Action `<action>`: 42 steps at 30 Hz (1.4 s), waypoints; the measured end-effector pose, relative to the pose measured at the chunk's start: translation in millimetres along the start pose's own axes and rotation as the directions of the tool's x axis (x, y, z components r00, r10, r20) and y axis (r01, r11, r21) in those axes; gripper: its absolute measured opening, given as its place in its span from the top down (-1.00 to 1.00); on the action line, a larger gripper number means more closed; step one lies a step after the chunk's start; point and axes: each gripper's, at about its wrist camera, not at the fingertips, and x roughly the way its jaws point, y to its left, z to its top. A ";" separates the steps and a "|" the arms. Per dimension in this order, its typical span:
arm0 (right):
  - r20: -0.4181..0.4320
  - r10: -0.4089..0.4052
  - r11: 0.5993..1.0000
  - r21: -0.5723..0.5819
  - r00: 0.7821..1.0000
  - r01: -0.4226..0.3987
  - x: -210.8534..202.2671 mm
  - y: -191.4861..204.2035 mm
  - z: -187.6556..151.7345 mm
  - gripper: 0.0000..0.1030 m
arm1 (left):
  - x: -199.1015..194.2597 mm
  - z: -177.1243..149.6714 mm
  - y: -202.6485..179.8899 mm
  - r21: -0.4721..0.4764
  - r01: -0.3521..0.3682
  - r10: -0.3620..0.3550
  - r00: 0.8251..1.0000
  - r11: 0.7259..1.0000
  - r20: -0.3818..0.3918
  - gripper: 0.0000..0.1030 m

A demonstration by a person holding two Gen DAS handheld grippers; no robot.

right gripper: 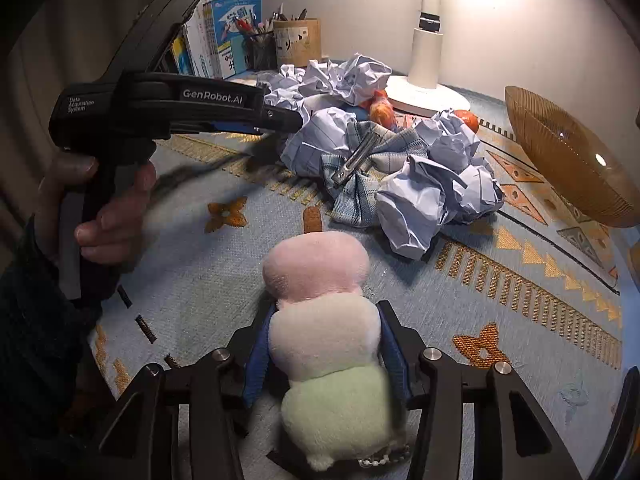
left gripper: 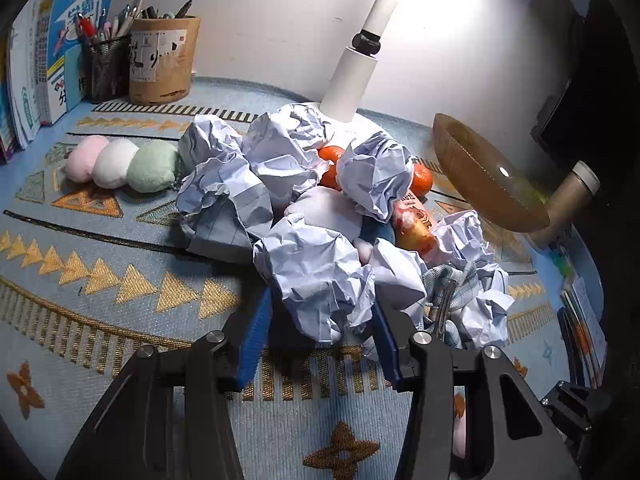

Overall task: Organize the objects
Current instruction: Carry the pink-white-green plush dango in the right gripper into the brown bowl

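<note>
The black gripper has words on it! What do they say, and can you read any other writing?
"GenRobot.AI" on the side of the left gripper.
"Data Acquisition System" in small print at its back end.
Blue book: big Chinese characters, too blurred to read.
Round pen holder: brush-style characters, not readable.
Red snack packet: lettering too small to read.

Both wrist views looked low and close across the tabletop (left gripper: 120, 240), sharing the paper pile (left gripper: 316, 276) (right gripper: 416, 204) at 12 o'clock.
</note>
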 end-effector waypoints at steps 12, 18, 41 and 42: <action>-0.002 -0.250 0.885 0.404 0.968 0.230 -30.1 -89.4 -0.8 0.06 | -45.5 -13.2 4.7 0.066 0.071 -0.070 0.997 0.995 -0.011 0.27; -0.034 -0.207 0.867 0.457 0.978 0.199 -12.9 -104.1 -11.8 -0.02 | -34.9 -22.0 -5.1 0.106 0.055 -0.050 0.997 0.993 -0.053 0.27; 0.099 -0.325 0.849 0.469 0.941 0.244 -82.1 -140.7 40.5 0.05 | -39.5 40.3 -104.8 0.287 0.134 -0.131 0.991 0.948 -0.028 0.27; 0.109 -0.344 0.834 0.491 0.933 0.251 -86.8 -151.7 49.8 0.05 | -36.1 53.9 -117.0 0.297 0.145 -0.147 0.989 0.944 -0.016 0.27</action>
